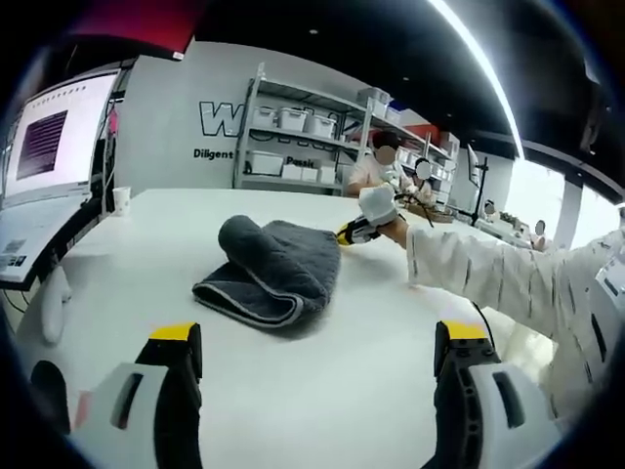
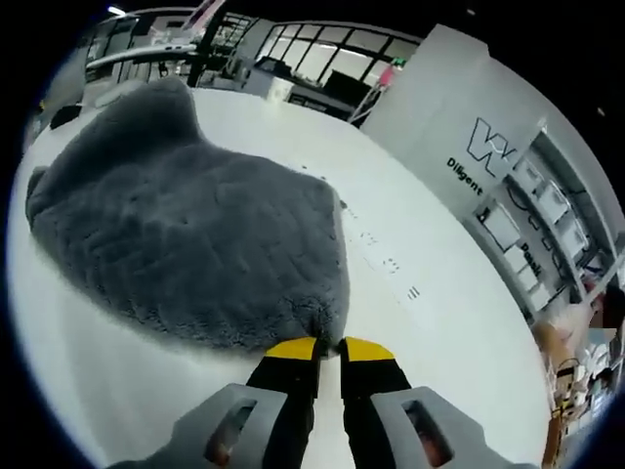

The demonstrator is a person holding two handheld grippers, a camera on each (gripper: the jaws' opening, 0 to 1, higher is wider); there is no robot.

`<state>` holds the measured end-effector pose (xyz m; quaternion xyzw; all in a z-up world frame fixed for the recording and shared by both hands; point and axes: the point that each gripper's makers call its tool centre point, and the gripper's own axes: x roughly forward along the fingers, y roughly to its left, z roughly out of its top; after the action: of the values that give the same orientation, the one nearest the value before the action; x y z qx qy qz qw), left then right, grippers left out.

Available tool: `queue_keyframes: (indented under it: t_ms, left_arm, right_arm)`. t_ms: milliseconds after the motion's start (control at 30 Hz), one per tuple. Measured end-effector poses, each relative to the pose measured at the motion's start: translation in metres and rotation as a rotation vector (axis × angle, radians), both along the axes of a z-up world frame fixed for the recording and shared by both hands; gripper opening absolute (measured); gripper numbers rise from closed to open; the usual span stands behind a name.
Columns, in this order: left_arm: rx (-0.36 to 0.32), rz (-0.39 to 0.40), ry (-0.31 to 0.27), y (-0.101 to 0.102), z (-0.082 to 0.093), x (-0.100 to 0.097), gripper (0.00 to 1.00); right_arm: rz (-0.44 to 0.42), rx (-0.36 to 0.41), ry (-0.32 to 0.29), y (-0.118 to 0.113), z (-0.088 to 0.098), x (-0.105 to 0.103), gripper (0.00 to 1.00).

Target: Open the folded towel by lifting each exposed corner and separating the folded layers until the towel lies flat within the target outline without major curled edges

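Observation:
A dark grey towel (image 1: pixel 266 271) lies folded and bunched on the white table (image 1: pixel 322 391), with a rolled hump at its far left. My left gripper (image 1: pixel 317 337) hangs open in front of it, well short of the cloth, with nothing between its yellow-tipped fingers (image 1: pixel 176 334). From the right, a white-gloved hand brings my right gripper (image 1: pixel 354 232) to the towel's far right corner. In the right gripper view the towel (image 2: pixel 186 234) spreads across the table (image 2: pixel 420 195). There my right gripper (image 2: pixel 329 347) is shut on the towel's near corner.
A monitor (image 1: pixel 59 137) and a laptop stand at the table's left edge, with a white cup (image 1: pixel 121 199) behind them. Shelves with white boxes (image 1: pixel 303 147) and seated people (image 1: pixel 386 161) are beyond the far edge. Small dark marks (image 2: pixel 391 264) dot the table past the towel.

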<state>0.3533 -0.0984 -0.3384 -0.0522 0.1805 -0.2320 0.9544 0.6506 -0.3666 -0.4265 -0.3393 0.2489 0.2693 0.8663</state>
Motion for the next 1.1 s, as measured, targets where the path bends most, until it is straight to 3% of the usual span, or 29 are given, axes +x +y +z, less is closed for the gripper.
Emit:
queue_keyframes:
  t_ms: [67,333,500,700,833,1000,1067,1100]
  left_arm:
    - [0.002,0.001,-0.001,0.001,0.001,0.0,0.98]
    - [0.006,0.003,0.0,0.001,-0.001,0.002,0.98]
    - [0.007,0.0,0.0,0.001,-0.001,0.004,0.98]
    - [0.009,-0.004,-0.001,0.001,0.0,0.006,0.98]
    - [0.007,-0.006,-0.004,0.0,0.001,0.005,0.98]
    - [0.009,-0.011,-0.003,0.0,0.0,0.004,0.98]
    - [0.008,-0.011,-0.004,0.0,0.001,0.005,0.98]
    - [0.008,-0.008,-0.005,0.001,0.001,0.006,0.98]
  right_arm:
    - [-0.014,0.013,-0.005,-0.002,0.001,0.0,0.07]
    - [-0.135,0.087,-0.052,-0.021,0.022,0.0,0.4]
    - [-0.186,0.158,-0.042,-0.027,0.035,-0.005,0.69]
    - [-0.224,0.266,0.015,-0.028,0.047,-0.037,0.91]
    - [-0.232,0.323,0.034,-0.027,0.052,-0.052,0.99]
    - [-0.212,0.358,0.079,-0.022,0.055,-0.104,0.99]
    - [-0.206,0.371,0.077,-0.019,0.057,-0.116,0.99]
    - [-0.192,0.386,0.074,-0.015,0.06,-0.132,0.99]
